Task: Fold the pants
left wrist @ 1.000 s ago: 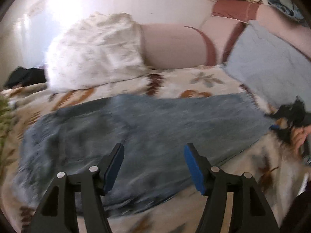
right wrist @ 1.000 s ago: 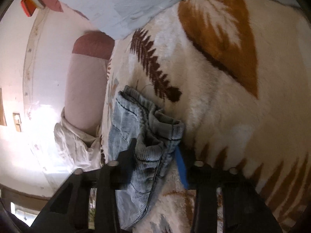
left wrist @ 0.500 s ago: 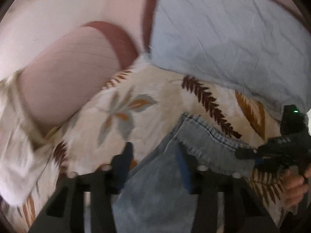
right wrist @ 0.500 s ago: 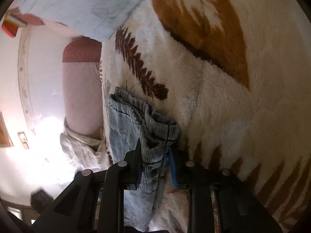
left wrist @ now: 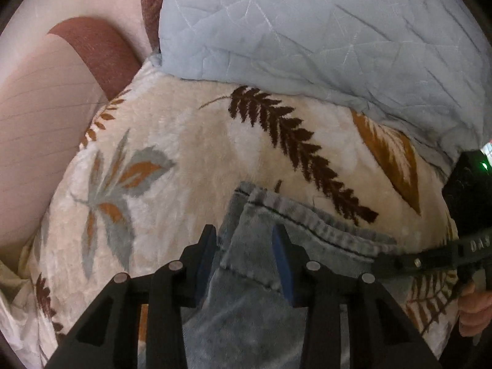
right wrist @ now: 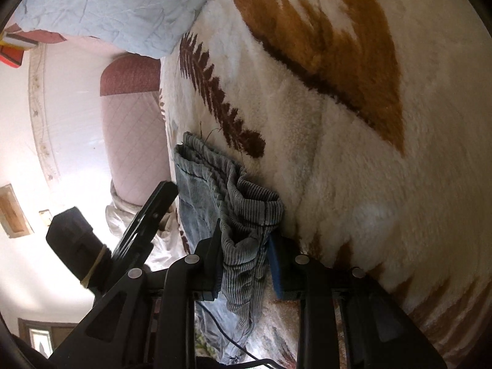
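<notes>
The faded blue corduroy pants [left wrist: 261, 276] lie on a cream leaf-patterned blanket [left wrist: 200, 141], their hem end towards me. My left gripper [left wrist: 244, 246] straddles the left corner of the hem, its jaws partly closed around the cloth with a gap still showing. My right gripper [right wrist: 244, 246] is shut on the other hem corner [right wrist: 243, 215], the cloth bunched between the pads. The right gripper also shows at the right edge of the left wrist view [left wrist: 430, 258], and the left gripper shows at the left of the right wrist view [right wrist: 144, 215].
A light blue quilt [left wrist: 307, 30] lies on the blanket beyond the hem. A pink and maroon bolster [left wrist: 61, 86] runs along the far left. A white crumpled cloth [right wrist: 129, 218] lies by the bolster. Orange books [right wrist: 12, 52] sit at the headboard.
My left gripper swung from the middle of the pants to the hem corner and narrowed around it. My right gripper closed on the other hem corner and holds it.
</notes>
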`<state>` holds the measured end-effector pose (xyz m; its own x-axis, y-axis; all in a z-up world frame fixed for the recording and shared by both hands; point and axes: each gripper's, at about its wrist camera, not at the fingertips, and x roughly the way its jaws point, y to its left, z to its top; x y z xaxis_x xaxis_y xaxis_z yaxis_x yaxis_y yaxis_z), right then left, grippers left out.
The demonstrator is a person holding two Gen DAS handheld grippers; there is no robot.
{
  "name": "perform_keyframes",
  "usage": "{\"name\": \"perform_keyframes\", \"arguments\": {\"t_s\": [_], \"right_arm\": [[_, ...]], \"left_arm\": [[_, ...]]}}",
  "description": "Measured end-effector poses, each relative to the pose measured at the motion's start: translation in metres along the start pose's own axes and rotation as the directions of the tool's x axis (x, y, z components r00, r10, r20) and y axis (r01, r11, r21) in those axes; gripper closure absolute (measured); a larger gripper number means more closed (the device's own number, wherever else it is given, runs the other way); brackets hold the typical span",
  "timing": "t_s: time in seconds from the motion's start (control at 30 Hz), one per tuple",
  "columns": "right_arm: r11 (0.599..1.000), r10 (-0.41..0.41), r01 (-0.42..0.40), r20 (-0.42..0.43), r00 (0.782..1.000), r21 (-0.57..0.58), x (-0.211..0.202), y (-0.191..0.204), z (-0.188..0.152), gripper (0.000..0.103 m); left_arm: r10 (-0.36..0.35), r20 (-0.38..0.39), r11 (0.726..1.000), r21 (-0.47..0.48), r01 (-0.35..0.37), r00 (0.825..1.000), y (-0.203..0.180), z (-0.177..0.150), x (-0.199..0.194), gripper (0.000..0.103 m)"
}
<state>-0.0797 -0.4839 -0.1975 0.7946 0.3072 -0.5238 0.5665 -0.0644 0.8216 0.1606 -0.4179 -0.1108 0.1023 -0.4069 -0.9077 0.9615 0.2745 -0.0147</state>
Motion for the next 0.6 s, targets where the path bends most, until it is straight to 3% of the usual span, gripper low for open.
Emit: {"name": "perform_keyframes", "arguments": {"t_s": [0.33, 0.47, 0.6], "right_arm": [[1.000, 0.002, -0.002, -0.008, 1.000, -0.016, -0.001, -0.003, 0.000, 0.080], [1.000, 0.001, -0.001, -0.004, 1.000, -0.017, 0.001, -0.001, -0.002, 0.080], [1.000, 0.004, -0.005, -0.012, 1.000, -0.022, 0.001, 0.000, -0.002, 0.080]], "left_arm": [[-0.040, -0.010, 0.999, -0.033, 0.039, 0.999, 0.011, 0.010, 0.015, 0.056], [-0.089, -0.002, 0.996, -0.009, 0.089, 0.996, 0.006, 0.010, 0.014, 0.056], [-0.089, -0.031, 0.996, 0.016, 0.090, 0.996, 0.003, 0.010, 0.021, 0.056]]}}
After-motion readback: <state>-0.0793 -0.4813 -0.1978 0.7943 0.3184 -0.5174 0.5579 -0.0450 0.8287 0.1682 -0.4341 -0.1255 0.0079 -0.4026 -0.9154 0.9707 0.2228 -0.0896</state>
